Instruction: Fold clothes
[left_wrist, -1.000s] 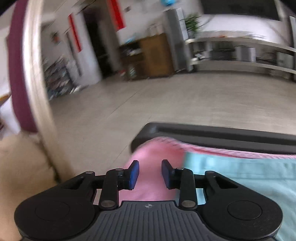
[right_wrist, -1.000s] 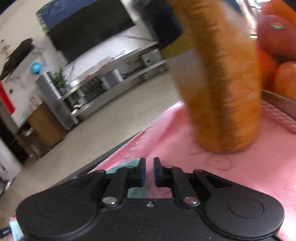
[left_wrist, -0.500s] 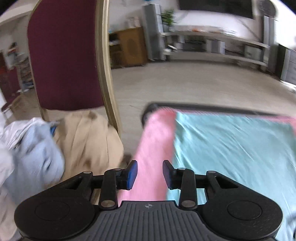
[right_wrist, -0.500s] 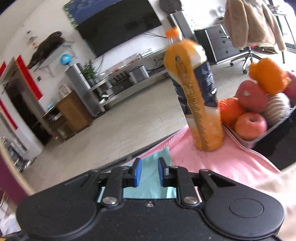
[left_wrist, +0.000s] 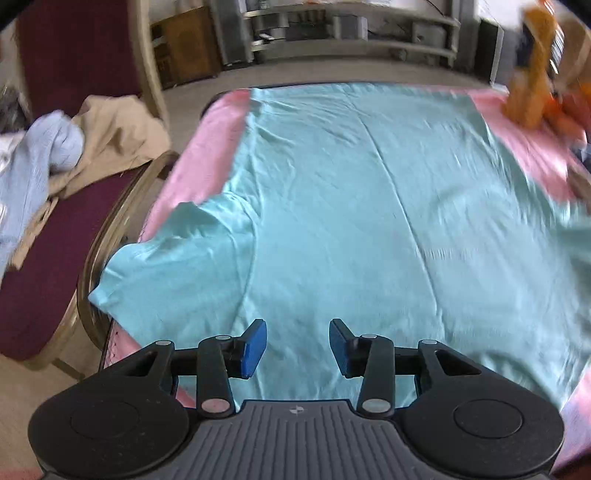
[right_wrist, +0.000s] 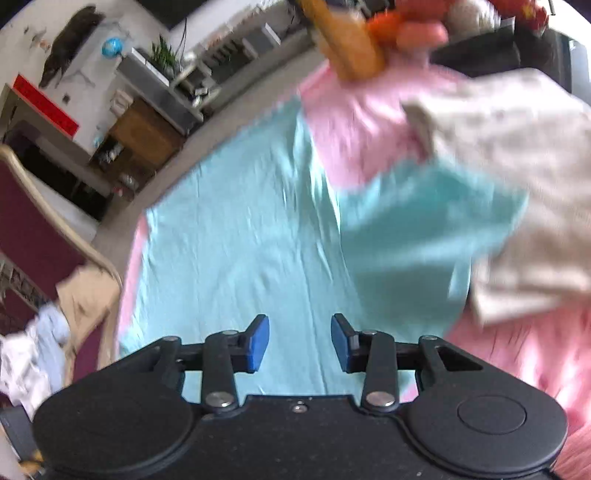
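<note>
- We hold the left gripper (left_wrist: 297, 345) above the near edge of the table (left_wrist: 195, 162), its jaws just opened partway, nothing between the blue pads.
- The right gripper (right_wrist: 300, 341) hangs over the same near edge, jaws likewise just spread partway and empty.
- The turquoise T-shirt (left_wrist: 351, 206) lies flat across the pink-covered table, hem toward the far edge, one sleeve (left_wrist: 162, 266) spilling over the left edge toward the chair (left_wrist: 55, 258).
- The other sleeve (right_wrist: 424, 221) reaches the beige garment (right_wrist: 517, 184) by the right edge.
- We judge the shirt light, soft and limp: it should crease readily and slide on the cloth beneath.
- The best holds look to be the sleeve ends or shoulder seams, pinched thinly.
- An orange bottle (left_wrist: 532, 74) stands at the far right corner, clear of the shirt.
</note>
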